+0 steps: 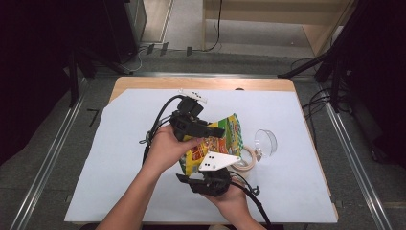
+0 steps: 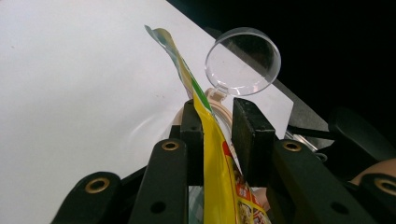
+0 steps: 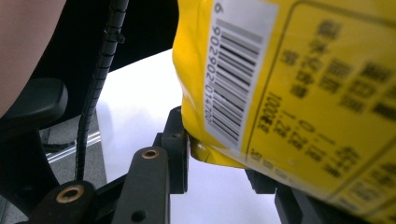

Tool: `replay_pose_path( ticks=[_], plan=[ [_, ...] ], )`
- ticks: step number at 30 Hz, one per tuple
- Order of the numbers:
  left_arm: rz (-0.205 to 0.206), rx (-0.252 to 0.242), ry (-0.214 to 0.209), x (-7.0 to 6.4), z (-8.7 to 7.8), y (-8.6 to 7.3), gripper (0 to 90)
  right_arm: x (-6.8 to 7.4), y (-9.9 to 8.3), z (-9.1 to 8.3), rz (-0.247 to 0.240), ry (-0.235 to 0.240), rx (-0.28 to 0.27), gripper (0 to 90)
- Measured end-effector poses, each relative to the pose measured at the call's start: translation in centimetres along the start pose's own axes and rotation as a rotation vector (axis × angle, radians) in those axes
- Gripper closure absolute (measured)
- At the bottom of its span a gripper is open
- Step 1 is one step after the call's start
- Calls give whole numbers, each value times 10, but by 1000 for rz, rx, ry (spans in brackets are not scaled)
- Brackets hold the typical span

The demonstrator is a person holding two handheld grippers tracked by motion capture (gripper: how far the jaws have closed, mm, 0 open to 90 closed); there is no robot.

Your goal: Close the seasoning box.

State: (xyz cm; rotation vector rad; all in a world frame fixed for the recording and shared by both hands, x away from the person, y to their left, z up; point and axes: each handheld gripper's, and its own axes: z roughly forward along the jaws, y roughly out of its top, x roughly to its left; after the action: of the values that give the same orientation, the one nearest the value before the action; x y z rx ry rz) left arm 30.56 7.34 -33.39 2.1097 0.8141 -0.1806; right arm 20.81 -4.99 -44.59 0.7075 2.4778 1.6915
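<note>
While both tools pinch the snack bag (image 1: pixel 218 143), left tool (image 2: pixel 218 135) and right tool (image 3: pixel 219 154), pulling apart risks tearing or slipping.

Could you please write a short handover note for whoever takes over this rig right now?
Left tongs: the snack bag's edge stands between the jaws, a gap on one side; grip unclear.
Right tongs: around the bag's lower corner; grip unclear.
The bag is held up over the white sheet, beside a tape roll and a clear lid.
Done: bag lifted. Left: probably opening it.
</note>
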Motion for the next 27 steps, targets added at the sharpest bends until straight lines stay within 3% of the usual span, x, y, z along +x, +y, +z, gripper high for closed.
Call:
replay_pose_path(
  ticks=[27],
  plan=[
    [7,5,-1,-2,0,0,752,3,0,-1,-3,7,5,684]
  ],
)
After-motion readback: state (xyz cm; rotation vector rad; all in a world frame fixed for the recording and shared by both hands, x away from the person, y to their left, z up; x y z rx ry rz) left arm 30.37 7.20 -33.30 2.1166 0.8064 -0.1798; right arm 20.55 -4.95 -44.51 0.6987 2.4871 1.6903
